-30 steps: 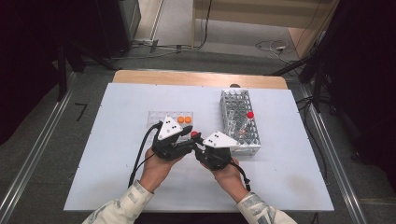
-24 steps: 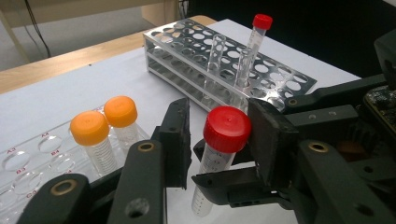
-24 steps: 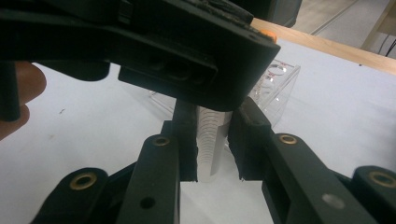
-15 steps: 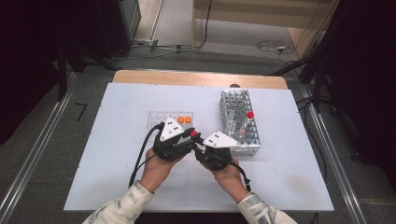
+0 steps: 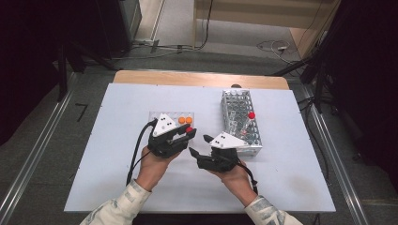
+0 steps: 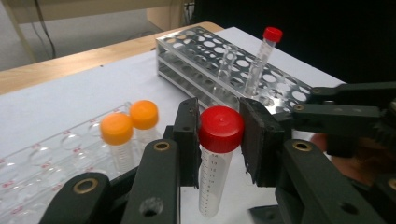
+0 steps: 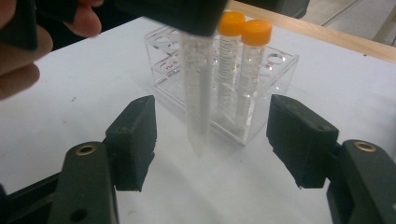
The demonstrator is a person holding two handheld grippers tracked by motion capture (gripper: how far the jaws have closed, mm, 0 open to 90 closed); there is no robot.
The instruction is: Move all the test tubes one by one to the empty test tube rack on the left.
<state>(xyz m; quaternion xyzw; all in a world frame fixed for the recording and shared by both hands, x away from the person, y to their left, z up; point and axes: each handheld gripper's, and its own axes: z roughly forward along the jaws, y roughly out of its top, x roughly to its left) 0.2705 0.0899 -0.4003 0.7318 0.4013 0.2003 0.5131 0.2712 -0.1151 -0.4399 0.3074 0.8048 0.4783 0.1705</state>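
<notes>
My left gripper [image 5: 190,132] is shut on a clear tube with a red cap [image 6: 212,182], gripped just under the cap and held upright above the table. In the left gripper view the jaws [image 6: 219,140] press the tube from both sides. My right gripper [image 5: 199,145] is open and points at the tube. In the right gripper view its jaws [image 7: 217,140] stand wide on either side of the tube's pointed lower end [image 7: 196,102] without touching it.
A clear acrylic rack [image 5: 164,115] behind the left gripper holds two orange-capped tubes [image 5: 185,120]. A metal rack [image 5: 241,129] at the right holds a thin red-capped tube [image 5: 251,115]. The white table [image 5: 117,187] has bare room at left and front.
The left gripper, with the red-capped tube in it, has shifted slightly to the left. The gap between the two grippers has widened a little.
</notes>
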